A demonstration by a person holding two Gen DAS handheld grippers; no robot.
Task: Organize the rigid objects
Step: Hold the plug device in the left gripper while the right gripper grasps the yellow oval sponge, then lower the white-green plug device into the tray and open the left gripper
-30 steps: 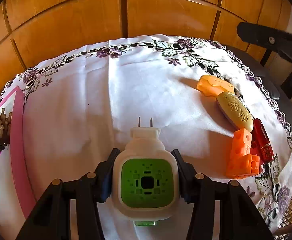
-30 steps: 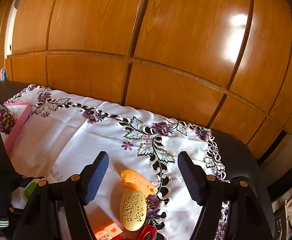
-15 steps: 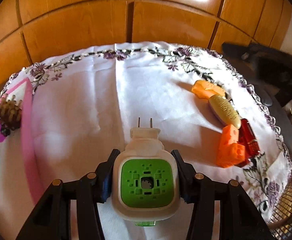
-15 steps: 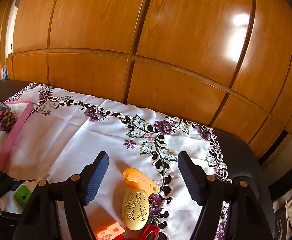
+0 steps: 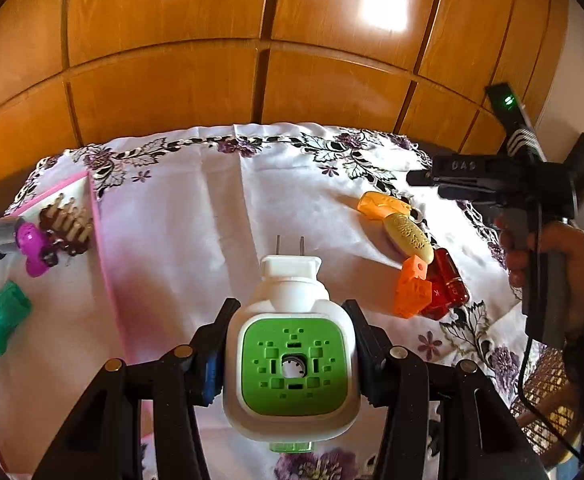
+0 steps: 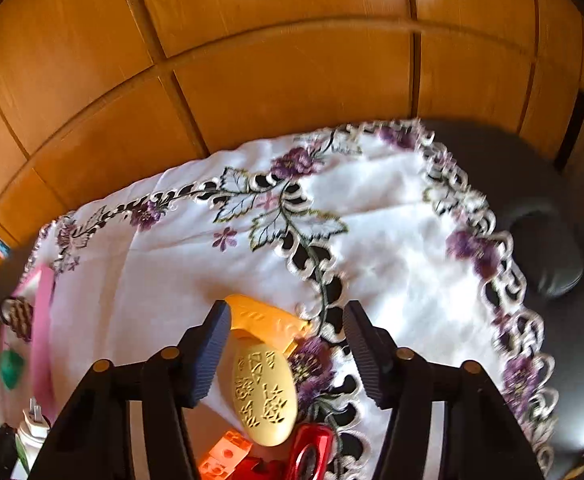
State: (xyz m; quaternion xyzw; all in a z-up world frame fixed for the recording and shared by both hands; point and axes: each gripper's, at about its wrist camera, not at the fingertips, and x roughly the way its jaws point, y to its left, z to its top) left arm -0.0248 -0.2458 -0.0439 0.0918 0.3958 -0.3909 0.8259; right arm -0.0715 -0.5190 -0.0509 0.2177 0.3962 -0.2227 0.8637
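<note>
Left gripper: our left gripper [image 5: 289, 354] is clamped on a white plastic plug-in device with a green perforated square face [image 5: 292, 364]; both pads press its sides, and its two metal prongs point away from us.

Right gripper: our right gripper [image 6: 285, 354] stands apart over the cloth; its jaws have just been closing, yet neither pad presses on anything. In the left wrist view we see it [image 5: 420, 178] far to the right, held by a hand [image 5: 564, 256].

Between the right jaws: a yellow oval plastic piece with cut-out patterns [image 6: 263, 392] lies below and between the pads, nearer the left one. Just ahead of it lies an orange plastic piece [image 6: 267, 320], whose end sits right by the left pad; we cannot tell whether they touch.

Near the right gripper's base: an orange cheese-like block with holes [image 6: 221, 454] and a red translucent piece [image 6: 308, 456], both close beside the yellow oval.

Same cluster from the left gripper: ahead and to the right, well apart from the plug-in device.

Ahead-left of the left gripper: a pink-rimmed tray [image 5: 103, 264] holding a brown toothed hair clip [image 5: 67, 224], a magenta piece [image 5: 31, 244] joined to a small grey cylinder [image 5: 1, 234], and a teal plastic piece [image 5: 3, 316].

Surface: a white tablecloth with purple flower embroidery [image 5: 195, 208]; wooden panels [image 5: 171, 80] behind it.
</note>
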